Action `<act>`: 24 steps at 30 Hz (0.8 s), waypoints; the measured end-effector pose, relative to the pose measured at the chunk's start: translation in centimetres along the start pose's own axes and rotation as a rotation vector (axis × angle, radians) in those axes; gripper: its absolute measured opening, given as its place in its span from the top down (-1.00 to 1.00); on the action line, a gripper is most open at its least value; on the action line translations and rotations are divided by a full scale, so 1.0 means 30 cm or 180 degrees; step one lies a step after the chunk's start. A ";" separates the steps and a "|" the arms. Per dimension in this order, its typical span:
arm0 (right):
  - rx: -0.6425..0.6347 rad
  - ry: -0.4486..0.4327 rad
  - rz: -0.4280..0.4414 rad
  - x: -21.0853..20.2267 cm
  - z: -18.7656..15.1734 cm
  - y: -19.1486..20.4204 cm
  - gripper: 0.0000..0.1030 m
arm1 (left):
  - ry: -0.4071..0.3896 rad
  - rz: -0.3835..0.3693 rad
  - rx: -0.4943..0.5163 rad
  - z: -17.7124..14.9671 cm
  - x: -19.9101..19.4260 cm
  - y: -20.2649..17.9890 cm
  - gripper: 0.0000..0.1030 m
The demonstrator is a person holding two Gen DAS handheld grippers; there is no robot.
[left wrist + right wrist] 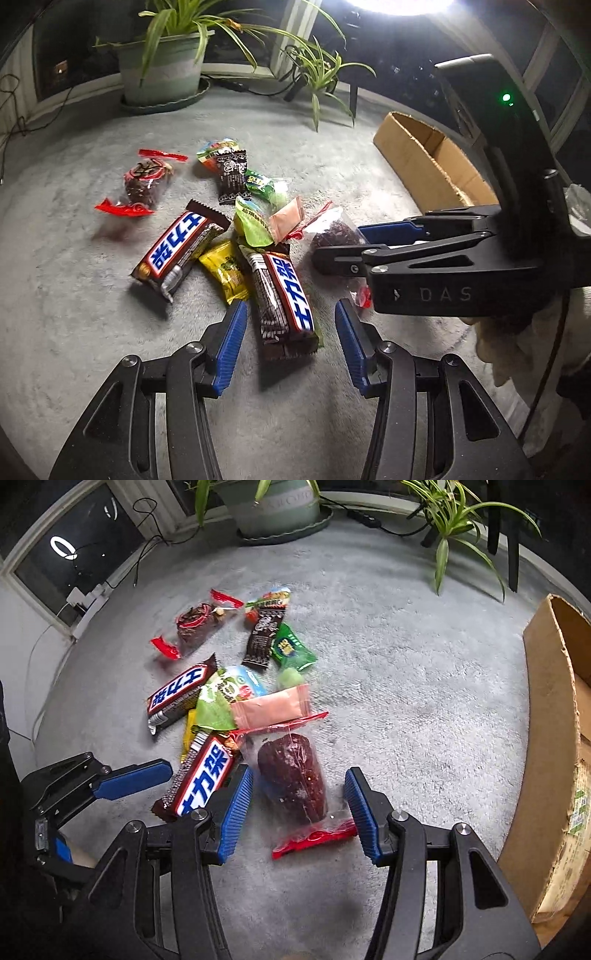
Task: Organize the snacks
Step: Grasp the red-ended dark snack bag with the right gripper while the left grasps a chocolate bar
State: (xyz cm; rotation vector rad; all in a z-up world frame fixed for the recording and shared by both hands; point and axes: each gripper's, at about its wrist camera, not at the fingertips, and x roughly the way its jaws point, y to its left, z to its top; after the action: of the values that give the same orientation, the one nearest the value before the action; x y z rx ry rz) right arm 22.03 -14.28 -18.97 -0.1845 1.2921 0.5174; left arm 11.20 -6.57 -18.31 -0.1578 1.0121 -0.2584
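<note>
A pile of wrapped snacks lies on the grey carpet. My left gripper (290, 314) is open, its blue pads either side of the near end of a Snickers bar (282, 299). A second Snickers bar (181, 247) lies to its left. My right gripper (299, 782) is open around a clear bag of dark red candy (293, 777) with red ends; it also shows in the left wrist view (334, 234). The right gripper appears in the left wrist view (343, 247), the left gripper in the right wrist view (140, 775).
An open cardboard box (428, 162) stands right of the pile, also in the right wrist view (550, 738). Another red-ended candy bag (146, 181), a black sachet (231, 175) and green packets (262, 184) lie farther back. Potted plants (166, 62) and cables line the window wall.
</note>
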 end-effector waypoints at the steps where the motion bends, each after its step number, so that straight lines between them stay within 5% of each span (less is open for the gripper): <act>1: -0.0001 -0.0005 -0.0010 -0.002 -0.001 -0.003 -0.05 | 0.0008 0.0024 0.0033 0.002 0.009 -0.003 0.06; 6: -0.0014 0.0012 0.0044 -0.005 -0.003 -0.007 0.20 | 0.0041 0.0130 0.0117 0.005 0.034 0.001 0.06; 22: 0.0038 0.0032 0.0033 -0.014 -0.014 -0.012 0.33 | 0.0072 0.0324 0.0264 0.022 0.070 0.012 0.06; 24: 0.0064 0.0030 0.0050 -0.017 -0.018 -0.014 0.34 | 0.0060 0.0329 0.0236 0.026 0.069 0.018 0.18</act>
State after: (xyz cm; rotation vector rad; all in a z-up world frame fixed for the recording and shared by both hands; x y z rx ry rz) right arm 21.66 -15.01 -18.72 -0.1603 1.3085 0.5173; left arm 12.98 -6.63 -19.73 -0.0357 1.0247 -0.2031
